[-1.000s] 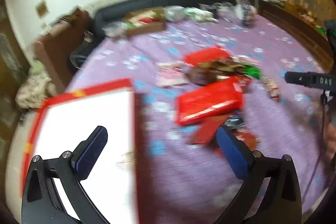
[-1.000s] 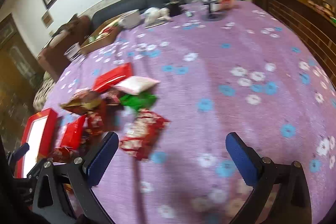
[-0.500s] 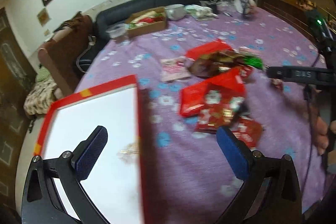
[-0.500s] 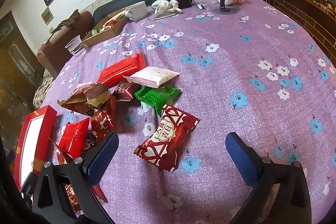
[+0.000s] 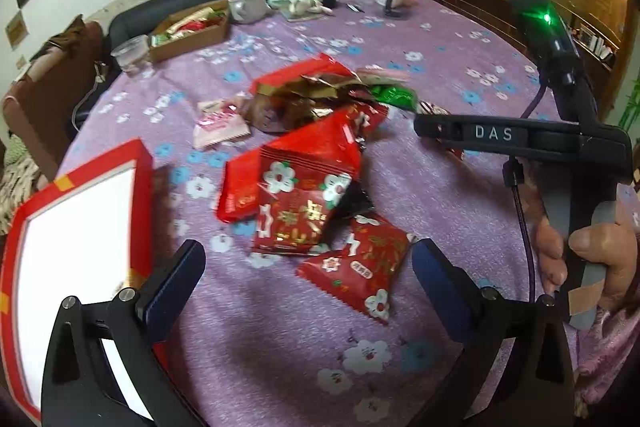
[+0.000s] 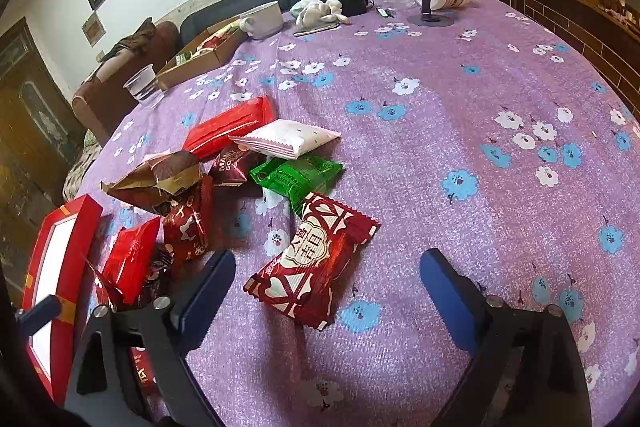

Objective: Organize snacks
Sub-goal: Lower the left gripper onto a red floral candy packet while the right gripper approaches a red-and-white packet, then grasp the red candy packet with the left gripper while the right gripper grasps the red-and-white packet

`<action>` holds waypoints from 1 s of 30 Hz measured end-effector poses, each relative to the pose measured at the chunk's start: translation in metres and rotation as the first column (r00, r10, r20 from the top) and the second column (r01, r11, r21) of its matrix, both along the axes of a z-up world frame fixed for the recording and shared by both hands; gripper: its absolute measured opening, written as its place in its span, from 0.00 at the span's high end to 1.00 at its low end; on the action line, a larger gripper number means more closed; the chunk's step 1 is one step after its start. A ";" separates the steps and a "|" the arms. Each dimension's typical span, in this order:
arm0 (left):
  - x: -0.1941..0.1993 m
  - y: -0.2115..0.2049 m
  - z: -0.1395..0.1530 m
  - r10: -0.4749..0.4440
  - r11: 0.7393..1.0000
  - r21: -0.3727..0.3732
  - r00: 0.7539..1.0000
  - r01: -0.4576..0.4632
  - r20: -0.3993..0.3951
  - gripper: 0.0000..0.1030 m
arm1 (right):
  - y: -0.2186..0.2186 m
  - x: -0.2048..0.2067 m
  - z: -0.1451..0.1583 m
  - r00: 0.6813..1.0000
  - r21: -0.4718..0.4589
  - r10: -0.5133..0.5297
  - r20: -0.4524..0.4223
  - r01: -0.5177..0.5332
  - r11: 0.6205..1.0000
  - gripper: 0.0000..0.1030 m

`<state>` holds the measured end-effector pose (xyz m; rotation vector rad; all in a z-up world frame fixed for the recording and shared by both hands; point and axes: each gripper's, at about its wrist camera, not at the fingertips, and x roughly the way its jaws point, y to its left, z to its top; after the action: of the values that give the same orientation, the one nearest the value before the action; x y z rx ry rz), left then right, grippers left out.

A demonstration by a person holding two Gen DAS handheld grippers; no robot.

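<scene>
Snack packets point(image 6: 224, 179) lie heaped on the purple-clothed bench point(image 6: 460, 115), with a dark red packet point(image 6: 312, 263) just beside the pile at its 4 o'clock, a cardboard box point(image 6: 204, 57) of snacks and a plastic cup point(image 6: 142, 87) far off at 11 o'clock. The red box point(image 5: 80, 247) at the pile's 8 o'clock shows only a white inside. The right tool point(image 6: 326, 291), jaws apart though just narrowing, flanks the dark red packet untouched; only the left view shows the left tool point(image 5: 306, 275) spread around a flowered red packet point(image 5: 356, 267), and a hand point(image 5: 588, 259).

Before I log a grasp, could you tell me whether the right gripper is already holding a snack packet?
No, the right gripper stands open around the dark red packet, its pads clear of it.
</scene>
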<state>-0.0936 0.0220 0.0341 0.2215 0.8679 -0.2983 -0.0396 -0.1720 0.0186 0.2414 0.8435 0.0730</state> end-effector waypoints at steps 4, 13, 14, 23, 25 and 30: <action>0.005 -0.004 -0.010 -0.023 1.000 -0.016 0.998 0.022 -0.052 0.14 | 0.000 0.002 0.001 1.000 -0.013 -0.003 0.004 0.003 1.000 0.12; 0.005 -0.013 -0.017 -0.102 0.993 -0.075 0.988 0.094 -0.114 0.47 | 0.000 0.003 0.000 0.999 -0.070 -0.043 -0.009 0.042 0.997 0.39; 0.005 -0.015 -0.019 -0.109 0.992 -0.071 0.987 0.101 -0.120 0.51 | -0.003 0.004 0.000 0.999 -0.068 -0.054 -0.007 0.053 0.996 0.45; 0.001 -0.022 -0.018 -0.123 0.990 -0.081 0.985 0.114 -0.118 0.83 | -0.020 0.001 -0.001 0.995 -0.013 -0.097 0.003 0.097 0.995 0.70; 0.002 -0.022 -0.017 -0.117 0.990 -0.089 0.986 0.107 -0.120 0.83 | -0.023 0.000 -0.001 0.995 0.012 -0.095 0.004 0.095 0.995 0.70; 0.006 -0.020 -0.018 -0.114 0.989 -0.111 0.986 0.100 -0.125 0.87 | -0.031 0.001 -0.002 0.996 0.087 -0.092 -0.008 0.092 0.992 0.71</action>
<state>-0.0881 0.0024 0.0161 0.1528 0.9693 -0.4618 -0.0391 -0.2034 0.0168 0.3622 0.8330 0.0232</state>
